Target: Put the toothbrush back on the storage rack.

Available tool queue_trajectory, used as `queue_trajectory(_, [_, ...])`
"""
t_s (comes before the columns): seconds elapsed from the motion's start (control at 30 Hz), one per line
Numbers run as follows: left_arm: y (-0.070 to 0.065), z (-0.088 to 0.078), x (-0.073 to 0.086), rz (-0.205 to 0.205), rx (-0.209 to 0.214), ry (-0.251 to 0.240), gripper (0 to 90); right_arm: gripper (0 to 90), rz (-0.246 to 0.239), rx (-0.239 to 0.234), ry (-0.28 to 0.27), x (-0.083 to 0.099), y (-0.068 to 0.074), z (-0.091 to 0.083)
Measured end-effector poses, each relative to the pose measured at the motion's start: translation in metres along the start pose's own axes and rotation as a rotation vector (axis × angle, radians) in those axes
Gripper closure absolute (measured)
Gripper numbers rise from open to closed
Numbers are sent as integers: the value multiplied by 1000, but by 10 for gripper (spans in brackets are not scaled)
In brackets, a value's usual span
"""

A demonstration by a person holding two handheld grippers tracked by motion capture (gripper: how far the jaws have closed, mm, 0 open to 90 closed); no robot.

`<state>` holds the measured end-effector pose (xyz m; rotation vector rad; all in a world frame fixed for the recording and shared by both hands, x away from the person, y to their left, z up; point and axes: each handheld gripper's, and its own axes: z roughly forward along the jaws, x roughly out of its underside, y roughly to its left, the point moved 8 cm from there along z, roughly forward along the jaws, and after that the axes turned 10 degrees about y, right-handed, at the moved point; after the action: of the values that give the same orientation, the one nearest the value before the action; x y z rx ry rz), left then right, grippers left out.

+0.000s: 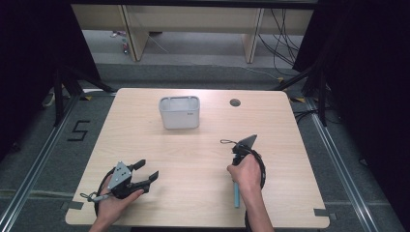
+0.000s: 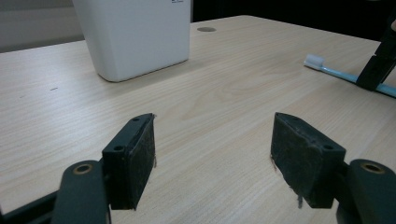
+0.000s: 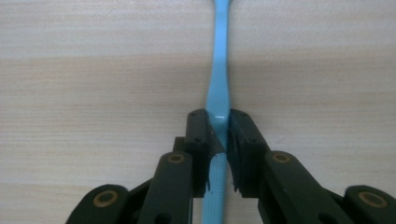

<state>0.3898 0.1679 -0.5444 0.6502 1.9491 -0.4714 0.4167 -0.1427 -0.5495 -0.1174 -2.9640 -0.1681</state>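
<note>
A light blue toothbrush point(image 3: 219, 56) lies flat on the wooden table point(image 1: 193, 145). My right gripper point(image 3: 218, 140) points down at it, and its pads press on the handle from both sides. In the high view the handle point(image 1: 236, 195) sticks out towards the table's front edge from under the right hand, with the right gripper point(image 1: 237, 162) above it. In the left gripper view the toothbrush point(image 2: 327, 69) shows its white bristle head at the far right. My left gripper point(image 1: 147, 170) rests at the front left of the table, and its jaws point(image 2: 215, 154) stand wide open with nothing between them.
A white rectangular container point(image 1: 180, 112) stands upright at the back middle of the table, also close ahead in the left gripper view point(image 2: 135, 37). A round cable hole point(image 1: 235, 102) sits behind it to the right. Bare wood lies between the two hands.
</note>
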Motion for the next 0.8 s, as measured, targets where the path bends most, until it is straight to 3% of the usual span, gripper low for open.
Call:
queue_trajectory(0.03, [0, 0, 0, 0, 0, 1, 303, 790, -27, -7, -9, 1, 0, -1])
queue_trajectory(0.07, [0, 0, 0, -1, 0, 0, 303, 791, -89, 25, -43, -1, -6, -1])
queue_trajectory(0.1, [0, 0, 0, -1, 0, 0, 303, 790, -68, -22, -37, 2, 0, -3])
queue_trajectory(0.13, [0, 0, 0, -2, -1, 0, 303, 790, -118, -11, -63, 1, -4, -3])
queue_trajectory(0.17, [0, 0, 0, -1, -1, -2, 303, 790, -132, 4, -74, 1, -5, -5])
queue_trajectory(0.2, [0, 0, 0, 0, -3, -3, 304, 790, -84, -4, -76, 2, -2, -8])
queue_trajectory(0.23, [0, 0, 0, 3, -7, 1, 304, 790, -142, 3, -105, 1, -5, -10])
queue_trajectory(0.4, [0, 0, 0, 5, -13, 2, 305, 789, -183, -15, -175, -1, -4, -17])
queue_trajectory(0.43, [-1, -1, 0, 5, -13, 1, 305, 789, -215, -17, -185, -1, -4, -19])
queue_trajectory(0.47, [-1, -1, 0, 5, -15, 0, 305, 788, -211, -30, -208, -1, -1, -22])
queue_trajectory(0.5, [-1, -1, 0, 5, -17, -1, 306, 788, -247, -69, -246, -3, 1, -26])
queue_trajectory(0.53, [-1, 0, 0, 3, -14, -8, 306, 788, -247, -69, -246, -3, 1, -26])
queue_trajectory(0.67, [-1, -1, 0, 2, -23, -5, 307, 789, -310, -132, -348, -8, 1, -32])
queue_trajectory(0.7, [-1, -1, 0, 2, -25, -6, 306, 790, -300, -155, -350, -7, 2, -33])
queue_trajectory(0.73, [-1, -1, 0, 3, -28, -7, 306, 790, -353, -152, -391, -10, 0, -34])
queue_trajectory(0.8, [-1, -1, 0, 2, -30, -5, 307, 790, -389, -166, -439, -11, -1, -35])
